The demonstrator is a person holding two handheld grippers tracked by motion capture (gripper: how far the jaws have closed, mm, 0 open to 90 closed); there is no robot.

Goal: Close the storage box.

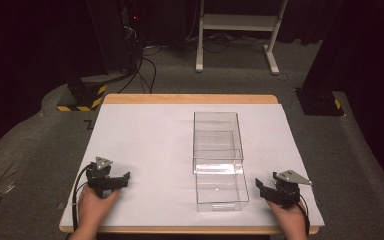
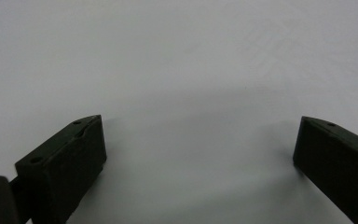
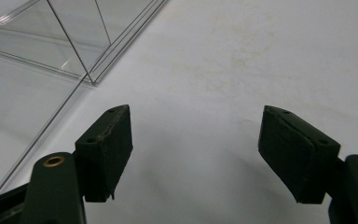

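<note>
Lying lengthwise down the tabletop, the clear box sits nearer the right tongs, just to their left; both these and the left tongs gape wide, empty.

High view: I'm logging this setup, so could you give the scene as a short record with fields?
surface: white table top with a wooden edge
object: clear plastic drawer box, its drawer pulled out toward the person
left tongs: open, resting on the table, holding nothing
right tongs: open, just right of the drawer, holding nothing
contact: neither touches the box
</note>
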